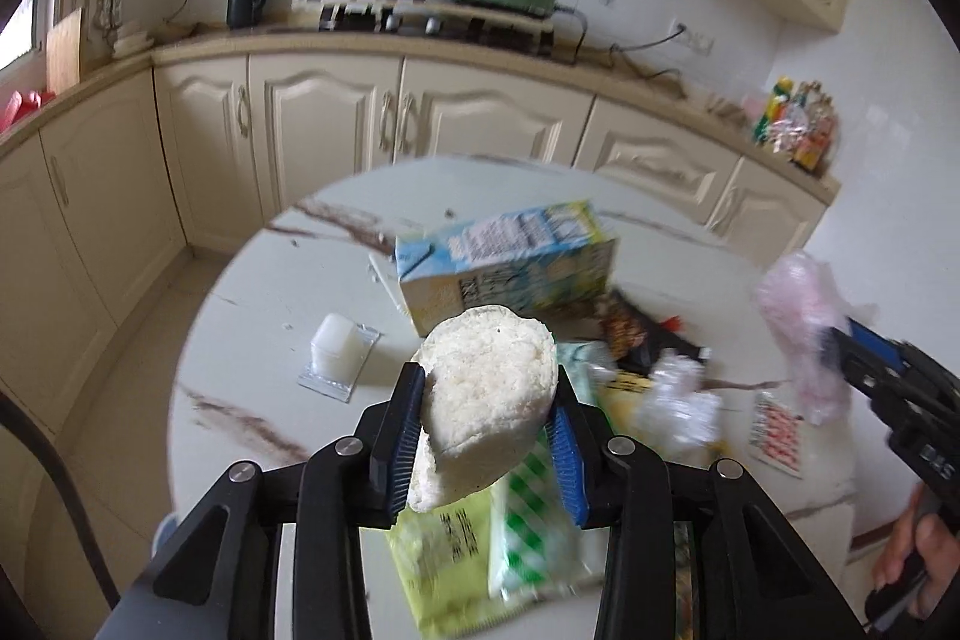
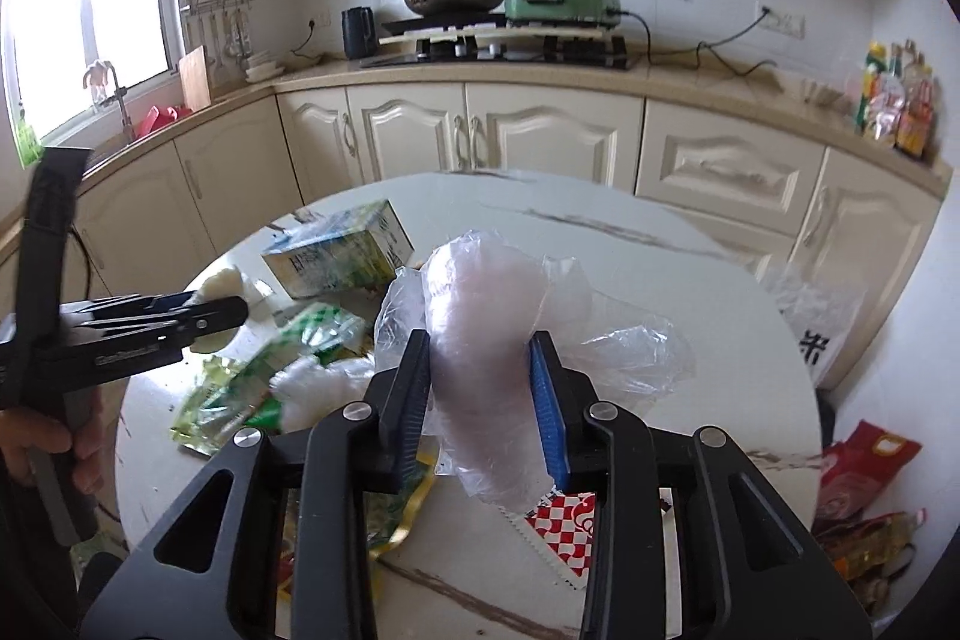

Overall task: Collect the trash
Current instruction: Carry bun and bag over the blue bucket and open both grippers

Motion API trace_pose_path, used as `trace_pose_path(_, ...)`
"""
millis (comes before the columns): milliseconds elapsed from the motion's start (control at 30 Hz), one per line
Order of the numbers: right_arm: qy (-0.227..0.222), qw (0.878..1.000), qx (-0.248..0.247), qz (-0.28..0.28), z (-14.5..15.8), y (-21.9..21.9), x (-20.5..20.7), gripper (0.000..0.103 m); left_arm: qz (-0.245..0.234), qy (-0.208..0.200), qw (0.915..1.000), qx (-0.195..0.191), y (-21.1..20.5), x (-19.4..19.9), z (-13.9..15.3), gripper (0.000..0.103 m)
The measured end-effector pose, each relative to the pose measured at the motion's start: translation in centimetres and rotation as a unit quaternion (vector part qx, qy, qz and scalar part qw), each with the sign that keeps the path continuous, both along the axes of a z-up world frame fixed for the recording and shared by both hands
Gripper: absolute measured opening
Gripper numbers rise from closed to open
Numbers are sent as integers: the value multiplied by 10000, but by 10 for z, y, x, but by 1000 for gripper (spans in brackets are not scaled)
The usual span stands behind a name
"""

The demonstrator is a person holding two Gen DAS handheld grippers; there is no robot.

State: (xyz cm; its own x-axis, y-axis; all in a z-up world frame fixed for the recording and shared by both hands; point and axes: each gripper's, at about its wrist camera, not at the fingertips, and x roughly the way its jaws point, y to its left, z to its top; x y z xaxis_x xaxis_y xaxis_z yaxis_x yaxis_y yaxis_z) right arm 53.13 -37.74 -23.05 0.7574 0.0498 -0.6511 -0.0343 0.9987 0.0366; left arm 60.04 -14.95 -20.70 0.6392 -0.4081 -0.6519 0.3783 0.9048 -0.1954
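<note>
A half-eaten white bun [image 1: 489, 388] sits clamped between the blue pads of the left gripper [image 1: 486, 418], lifted above the round marble table [image 1: 252, 304], apparently picked out of the litter as one piece of trash. The right gripper [image 2: 480, 400] is closed on a crumpled clear plastic bag [image 2: 480, 316], also raised off the table. Each hand holding one item likely lets both go to a bin together; no bin is in view. Beneath the bun lie green-and-yellow snack wrappers [image 1: 480, 538]; beyond it a milk carton [image 1: 504, 262] lies on its side, and left of the bun rests a small clear sachet [image 1: 339, 352]. The table's far half, beyond the carton, is bare, giving room to move. Past its curved edge, cream cabinets [image 1: 336, 118] stand well apart across open floor.
</note>
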Motion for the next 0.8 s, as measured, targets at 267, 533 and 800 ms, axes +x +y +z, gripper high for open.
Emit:
trace_pose_path(267, -403, 9985, -151, 332, 43, 62, -16, 31, 204, -576, 9977, -278, 72, -77, 51, 36)
trace_pose_path(533, -677, 9856, 55, 1545, 68, 206, -17, 31, 1249, -808, 9889, -37, 206, -140, 62, 36)
trace_pose_path(800, -120, 9609, 430, 2731, -2, 376, 7, 32, 2452, -45, 9686, 396, 324, -153, -10, 36)
